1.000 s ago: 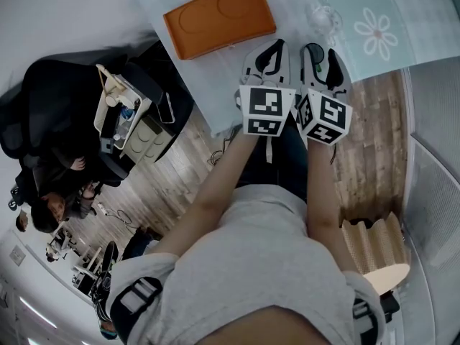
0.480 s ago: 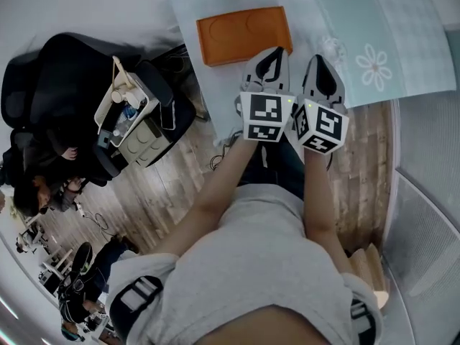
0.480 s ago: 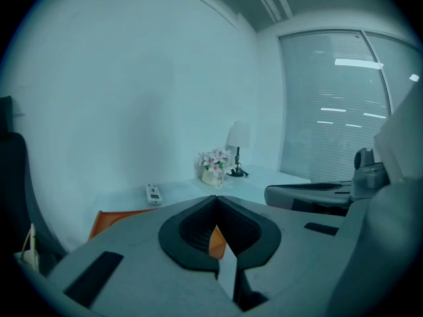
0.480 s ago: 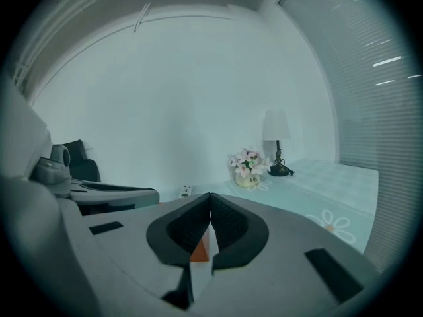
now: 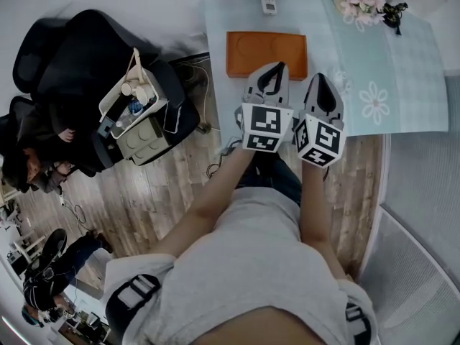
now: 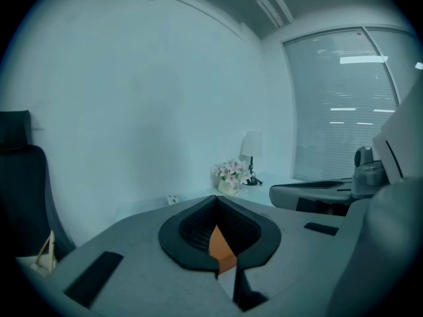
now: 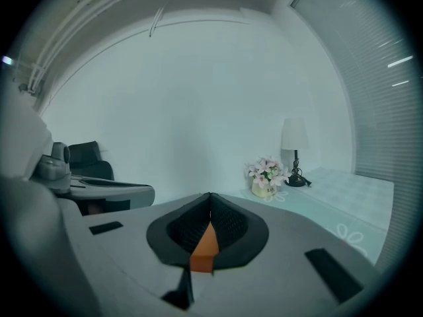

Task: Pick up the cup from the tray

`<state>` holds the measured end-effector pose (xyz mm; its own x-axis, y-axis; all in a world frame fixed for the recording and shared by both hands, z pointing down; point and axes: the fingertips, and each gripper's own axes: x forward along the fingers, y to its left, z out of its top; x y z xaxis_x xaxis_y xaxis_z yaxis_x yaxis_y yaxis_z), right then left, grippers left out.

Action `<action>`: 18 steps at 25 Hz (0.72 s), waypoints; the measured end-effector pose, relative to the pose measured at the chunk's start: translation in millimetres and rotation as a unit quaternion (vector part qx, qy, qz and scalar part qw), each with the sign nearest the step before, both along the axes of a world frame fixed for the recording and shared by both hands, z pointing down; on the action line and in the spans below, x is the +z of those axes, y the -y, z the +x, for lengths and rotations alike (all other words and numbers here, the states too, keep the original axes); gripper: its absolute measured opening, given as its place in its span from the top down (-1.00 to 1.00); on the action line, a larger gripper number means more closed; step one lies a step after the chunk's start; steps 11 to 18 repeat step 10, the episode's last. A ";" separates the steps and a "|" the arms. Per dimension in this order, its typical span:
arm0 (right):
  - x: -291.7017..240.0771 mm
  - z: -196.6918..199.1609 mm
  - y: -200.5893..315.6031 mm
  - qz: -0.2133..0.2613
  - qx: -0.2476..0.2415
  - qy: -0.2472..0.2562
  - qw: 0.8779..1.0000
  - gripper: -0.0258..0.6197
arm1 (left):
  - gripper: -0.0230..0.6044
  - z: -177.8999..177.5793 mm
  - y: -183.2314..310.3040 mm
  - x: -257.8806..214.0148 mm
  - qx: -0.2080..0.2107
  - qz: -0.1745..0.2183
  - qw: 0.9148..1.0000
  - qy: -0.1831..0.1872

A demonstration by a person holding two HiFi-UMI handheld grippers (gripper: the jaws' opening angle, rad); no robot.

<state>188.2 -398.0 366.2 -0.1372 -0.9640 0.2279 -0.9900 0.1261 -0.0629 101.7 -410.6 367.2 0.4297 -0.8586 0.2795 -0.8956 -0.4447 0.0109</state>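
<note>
Side by side and nearly level, the left gripper and right gripper face the tray, jaws closed, empty.

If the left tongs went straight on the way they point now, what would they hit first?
Probably the orange tray: the left tongs point slightly downward toward it, and orange shows just past their shut tips in the left gripper view. Depth is unclear, so they might pass over it.

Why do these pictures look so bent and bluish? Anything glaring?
Head view: fisheye bends the table edges. Left gripper view: dark round border, bluish cast, bright streaks on the window blinds. Right gripper view: same border and cast; the flowers look fairly sharp.
</note>
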 end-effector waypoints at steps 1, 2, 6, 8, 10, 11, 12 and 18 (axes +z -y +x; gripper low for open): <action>-0.6 -0.7 -0.1 0.001 -0.001 0.000 1.000 0.90 | 0.91 -2.0 -0.6 0.1 -0.002 0.000 1.000 0.001; -1.0 -1.3 0.0 0.002 -0.002 0.000 1.000 0.90 | 0.91 -3.7 -0.8 0.6 -0.005 0.000 1.000 0.002; -3.4 -3.0 1.4 0.004 -0.005 -0.005 1.000 0.90 | 0.91 -7.4 1.7 -2.7 -0.009 0.004 1.000 0.002; -6.0 -2.4 1.7 0.005 -0.006 -0.009 1.000 0.90 | 0.91 -8.4 2.3 -6.3 -0.009 0.007 1.000 0.001; -9.0 -1.1 2.0 0.006 -0.005 -0.011 1.000 0.90 | 0.91 -8.7 2.6 -9.1 -0.008 0.008 1.000 0.002; -9.0 -1.1 2.0 0.006 -0.005 -0.011 1.000 0.90 | 0.91 -8.7 2.6 -9.1 -0.008 0.008 1.000 0.002; -9.0 -1.1 2.0 0.006 -0.005 -0.011 1.000 0.90 | 0.91 -8.7 2.6 -9.1 -0.008 0.008 1.000 0.002; -9.0 -1.1 2.0 0.006 -0.005 -0.011 1.000 0.90 | 0.91 -8.7 2.6 -9.1 -0.008 0.008 1.000 0.002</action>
